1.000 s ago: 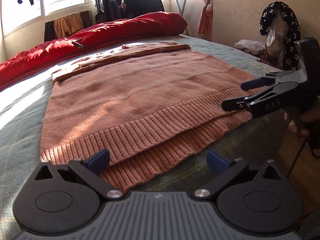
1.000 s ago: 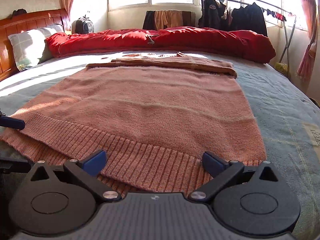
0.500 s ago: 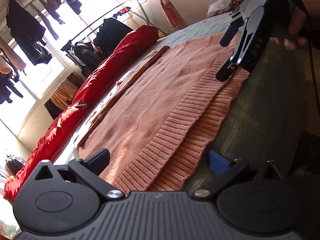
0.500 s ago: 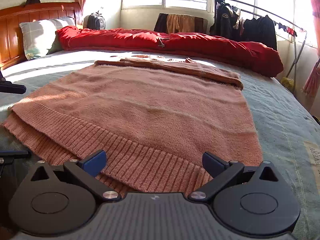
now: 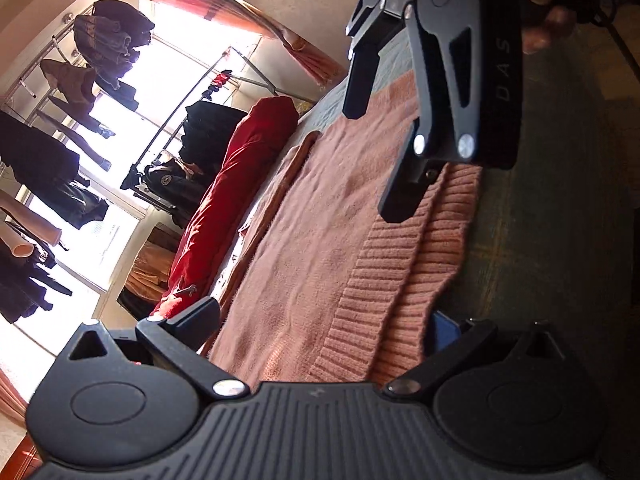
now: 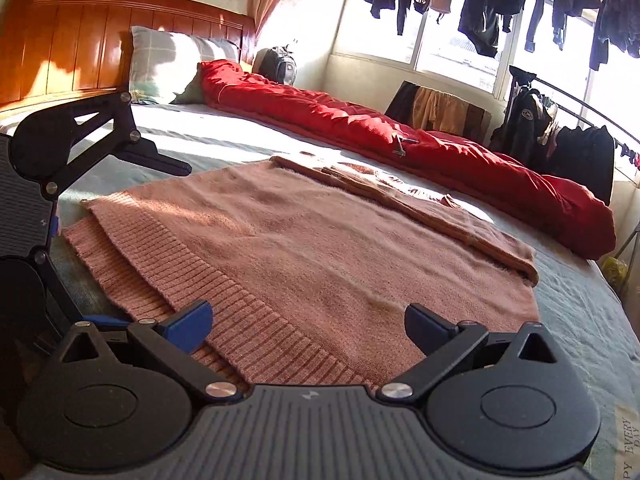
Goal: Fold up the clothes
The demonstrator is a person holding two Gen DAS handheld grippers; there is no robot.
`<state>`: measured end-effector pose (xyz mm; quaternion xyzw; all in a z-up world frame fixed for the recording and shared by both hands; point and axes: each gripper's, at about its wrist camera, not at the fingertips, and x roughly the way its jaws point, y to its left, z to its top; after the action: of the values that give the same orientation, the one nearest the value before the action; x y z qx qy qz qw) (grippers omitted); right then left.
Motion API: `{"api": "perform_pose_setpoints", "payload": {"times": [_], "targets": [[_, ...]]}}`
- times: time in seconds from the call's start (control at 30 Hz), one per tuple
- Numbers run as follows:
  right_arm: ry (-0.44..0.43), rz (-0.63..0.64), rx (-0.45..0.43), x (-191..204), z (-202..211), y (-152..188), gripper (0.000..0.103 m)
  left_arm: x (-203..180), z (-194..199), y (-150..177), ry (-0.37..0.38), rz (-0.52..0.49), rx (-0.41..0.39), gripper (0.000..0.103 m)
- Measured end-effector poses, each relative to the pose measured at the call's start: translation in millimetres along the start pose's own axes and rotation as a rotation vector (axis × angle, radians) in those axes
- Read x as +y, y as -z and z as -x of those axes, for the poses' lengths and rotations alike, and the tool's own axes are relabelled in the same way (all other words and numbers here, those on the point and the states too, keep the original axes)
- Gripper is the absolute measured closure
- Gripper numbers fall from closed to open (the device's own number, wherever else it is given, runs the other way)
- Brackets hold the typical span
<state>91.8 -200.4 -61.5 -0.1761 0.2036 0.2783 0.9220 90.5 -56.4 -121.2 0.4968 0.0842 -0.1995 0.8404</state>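
Both grippers show, one per hand: the left gripper [image 5: 326,328] has its jaws spread wide around the ribbed hem corner, one blue pad under the knit and the other above, nothing pinched; the right gripper [image 6: 308,322] is likewise spread, its fingertips hovering just over the hem's other end. One bed [image 6: 580,312] with a grey-green cover carries one pink sweater [image 6: 320,240] and one long red quilt [image 6: 400,136] rolled along the far side. The sweater lies flat in the middle of the bed, hem toward the cameras, sleeves folded across its far end, its two ribbed hem layers offset so the lower one sticks out past the upper. Only the right wrist view shows the one wooden headboard [image 6: 80,40] and one checked pillow [image 6: 168,60], plus the left gripper seen from the side at the frame's left edge. Only the left wrist view, rolled steeply sideways, shows fingers of a hand [image 5: 544,12] gripping the right tool's handle. A clothes rack [image 6: 560,120] hung with dark garments stands by the window in both views.
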Motion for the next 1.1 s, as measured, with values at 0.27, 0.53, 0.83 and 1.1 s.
{"api": "perform_pose_setpoints", "payload": {"times": [0.27,0.53,0.83,1.1], "targets": [[-0.07,0.319,-0.01,50.4,-6.4,-3.3,0.0,20.2,8.8,0.3,-0.083,0.073,0.006,0.001],[0.171,0.575,0.039,76.7,-23.4,1.7,0.0,18.0,11.3,5.0,-0.073,0.091,0.01,0.001],[0.277,0.523,0.055,58.5,-20.8,-8.2,0.0,7.5,-6.3,-5.0,0.01,0.114,-0.014,0.001],[0.298,0.547,0.13,39.3,-19.6,6.9,0.0,25.1,-10.8,17.7,-0.006,0.118,0.113,0.001]]}}
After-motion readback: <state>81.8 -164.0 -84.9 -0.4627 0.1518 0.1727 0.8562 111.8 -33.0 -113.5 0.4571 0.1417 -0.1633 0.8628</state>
